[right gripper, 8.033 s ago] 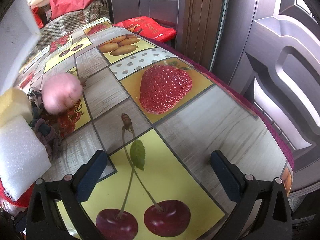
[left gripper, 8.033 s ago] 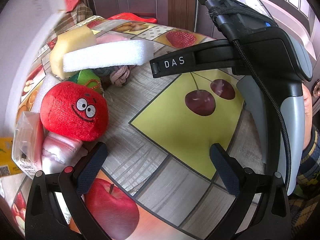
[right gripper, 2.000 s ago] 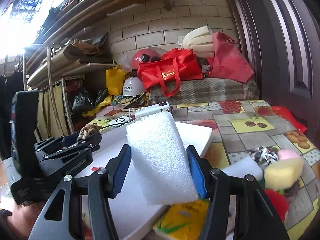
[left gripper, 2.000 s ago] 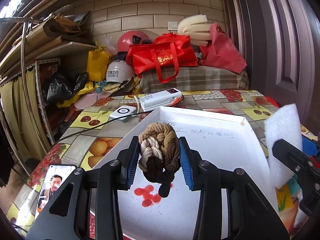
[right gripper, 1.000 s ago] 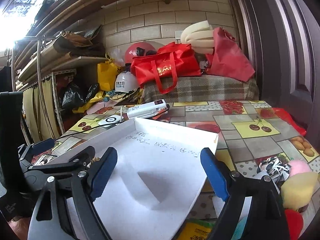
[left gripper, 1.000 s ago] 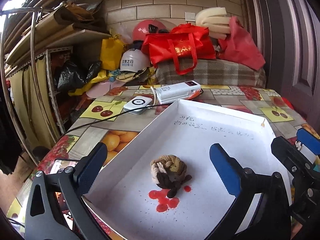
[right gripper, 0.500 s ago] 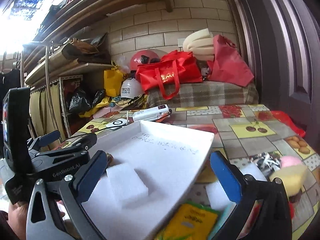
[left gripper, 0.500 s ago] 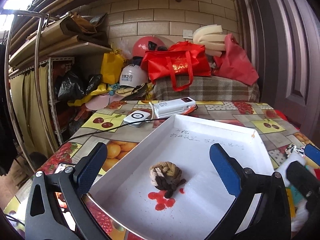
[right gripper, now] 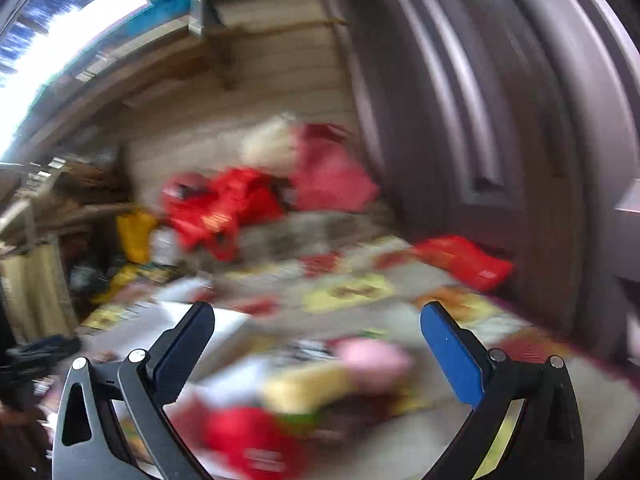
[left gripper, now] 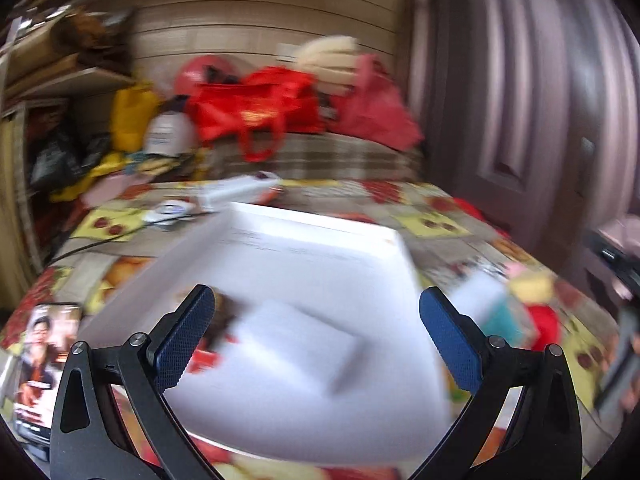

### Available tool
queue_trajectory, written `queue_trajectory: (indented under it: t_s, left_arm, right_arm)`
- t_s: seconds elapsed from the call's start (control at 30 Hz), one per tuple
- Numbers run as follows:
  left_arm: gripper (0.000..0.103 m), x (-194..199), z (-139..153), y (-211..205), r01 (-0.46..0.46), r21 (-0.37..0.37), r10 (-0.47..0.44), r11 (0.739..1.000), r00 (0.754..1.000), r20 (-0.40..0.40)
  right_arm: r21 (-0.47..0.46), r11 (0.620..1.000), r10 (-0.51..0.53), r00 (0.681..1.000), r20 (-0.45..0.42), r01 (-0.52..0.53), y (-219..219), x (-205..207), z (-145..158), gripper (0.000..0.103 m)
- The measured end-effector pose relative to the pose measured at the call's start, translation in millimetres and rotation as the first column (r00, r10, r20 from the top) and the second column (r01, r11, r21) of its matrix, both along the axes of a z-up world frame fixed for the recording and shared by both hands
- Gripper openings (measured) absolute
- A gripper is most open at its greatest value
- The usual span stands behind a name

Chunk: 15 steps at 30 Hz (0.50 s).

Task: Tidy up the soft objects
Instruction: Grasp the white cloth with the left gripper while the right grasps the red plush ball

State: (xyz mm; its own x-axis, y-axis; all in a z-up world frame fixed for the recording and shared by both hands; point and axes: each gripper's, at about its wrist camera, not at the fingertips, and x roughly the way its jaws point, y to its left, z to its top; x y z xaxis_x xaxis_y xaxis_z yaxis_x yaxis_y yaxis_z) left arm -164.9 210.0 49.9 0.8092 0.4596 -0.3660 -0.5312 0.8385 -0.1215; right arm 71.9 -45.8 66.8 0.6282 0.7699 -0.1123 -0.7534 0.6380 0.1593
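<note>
Both grippers empty, two soft things in the tray, everything smeared with blur

Left gripper point(left gripper: 316, 330): jaws spread wide, nothing between them; ahead of them sits one white tray point(left gripper: 384, 240) on the bench point(left gripper: 436, 224), holding one white foam block point(left gripper: 296, 344) between the jaws and one brown knotted rope point(left gripper: 224, 312) just beside the left jaw. There's faint handwriting on the tray's far end, too blurred to read. Right gripper point(right gripper: 318, 350): jaws as wide as they go, holding nothing; just ahead and below lie one pink soft ball point(right gripper: 372, 356), one yellow sponge point(right gripper: 308, 390) and one red plush toy point(right gripper: 244, 440), bunched together. A phone point(left gripper: 38, 364) showing a video lies left of the left jaw; no brand or label is legible.
</note>
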Motion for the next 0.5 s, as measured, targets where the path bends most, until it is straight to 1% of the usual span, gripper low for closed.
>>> queue_trajectory:
  t_s: [0.03,0.07,0.1,0.13,0.17,0.2,0.23,0.27,0.33,0.37,0.4,0.43,0.5]
  left_arm:
    - [0.103,6,0,-10,0.061,-0.005,-0.062,0.998,0.998,-0.012]
    - [0.103,11,-1,-21,0.124,-0.011,-0.125,0.992,0.992,-0.025]
    - [0.103,18,-1,-36,0.218,-0.017,-0.219,0.976,0.975,-0.039]
    - [0.103,24,-1,-50,0.301,-0.022,-0.302,0.953,0.952,-0.051]
    - [0.103,27,-1,-60,0.349,-0.023,-0.35,0.937,0.935,-0.061]
    - [0.103,34,-2,-78,0.419,-0.018,-0.419,0.908,0.904,-0.088]
    - [0.102,39,-3,-89,0.454,-0.011,-0.452,0.891,0.884,-0.118]
    - [0.102,44,-4,-104,0.481,0.005,-0.474,0.877,0.867,-0.156]
    - [0.087,55,-6,-120,0.511,0.007,-0.5,0.859,0.843,-0.198]
    - [0.085,62,-8,-125,0.523,-0.01,-0.513,0.852,0.831,-0.218]
    - [0.084,69,-11,-128,0.528,-0.031,-0.519,0.849,0.82,-0.243]
    - [0.084,75,-13,-131,0.527,-0.043,-0.518,0.849,0.814,-0.262]
    - [0.083,84,-17,-133,0.516,-0.062,-0.51,0.854,0.808,-0.297]
  right_arm:
    - [-0.027,0.999,-0.034,0.999,-0.023,0.033,-6,12,-1,0.103]
    - [-0.052,0.997,-0.067,0.996,-0.064,0.064,-12,26,-4,0.103]
    - [-0.059,0.995,-0.087,0.99,-0.111,0.081,-19,38,-6,0.103]
    - [-0.055,0.994,-0.098,0.983,-0.157,0.09,-25,48,-9,0.103]
    - [-0.043,0.994,-0.106,0.973,-0.206,0.099,-31,58,-12,0.103]
    - [-0.024,0.994,-0.11,0.96,-0.256,0.107,-38,65,-17,0.103]
    - [-0.015,0.995,-0.103,0.949,-0.298,0.103,-42,72,-20,0.103]
    - [-0.017,0.996,-0.093,0.944,-0.317,0.093,-44,75,-22,0.103]
    - [-0.024,0.999,-0.042,0.939,-0.341,0.036,-44,76,-23,0.103]
    - [-0.028,1.0,-0.006,0.94,-0.34,-0.004,-43,72,-23,0.103]
    - [-0.037,0.998,0.034,0.944,-0.329,-0.048,-40,67,-21,0.103]
    - [-0.052,0.995,0.06,0.948,-0.313,-0.08,-39,62,-19,0.103]
    - [-0.097,0.983,0.123,0.95,-0.286,-0.157,-33,48,-18,0.103]
